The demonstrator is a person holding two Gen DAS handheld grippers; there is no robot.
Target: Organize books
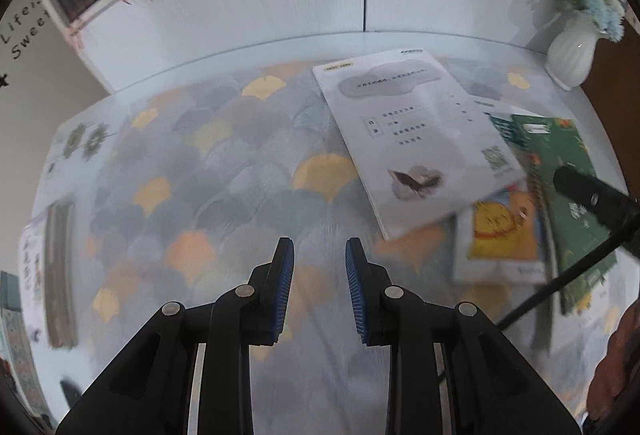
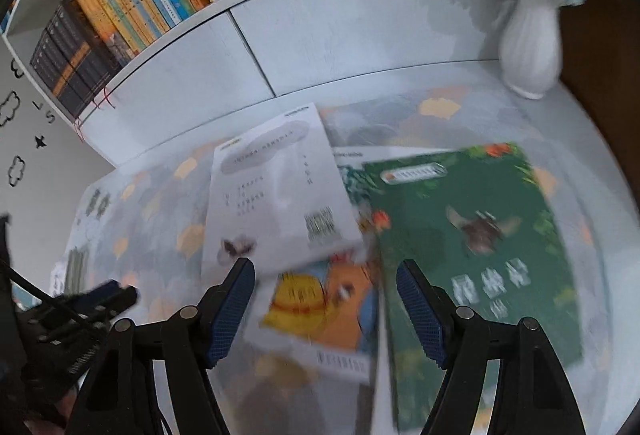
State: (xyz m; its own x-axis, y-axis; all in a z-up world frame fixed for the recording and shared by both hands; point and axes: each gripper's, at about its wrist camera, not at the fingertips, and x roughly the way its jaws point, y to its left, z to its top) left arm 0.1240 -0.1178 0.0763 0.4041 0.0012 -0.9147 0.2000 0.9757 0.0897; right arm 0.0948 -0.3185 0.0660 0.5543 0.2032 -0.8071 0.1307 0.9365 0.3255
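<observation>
books lay loose and overlapping on the table (image 1: pixel 208 163), white book (image 2: pixel 276 195) topmost, green book (image 2: pixel 472 235) beside it, while your right gripper (image 2: pixel 326 275) hung apart over them and left gripper (image 1: pixel 320 255) narrowly apart, both empty; next you needed a grip on one edge.

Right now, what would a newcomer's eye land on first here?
The loose pile of books on the leaf-patterned tablecloth: a white booklet lying askew over a yellow-and-orange picture book, beside a green book. Behind, a white vase of blue flowers stands at the far right corner, below a packed bookshelf.
</observation>
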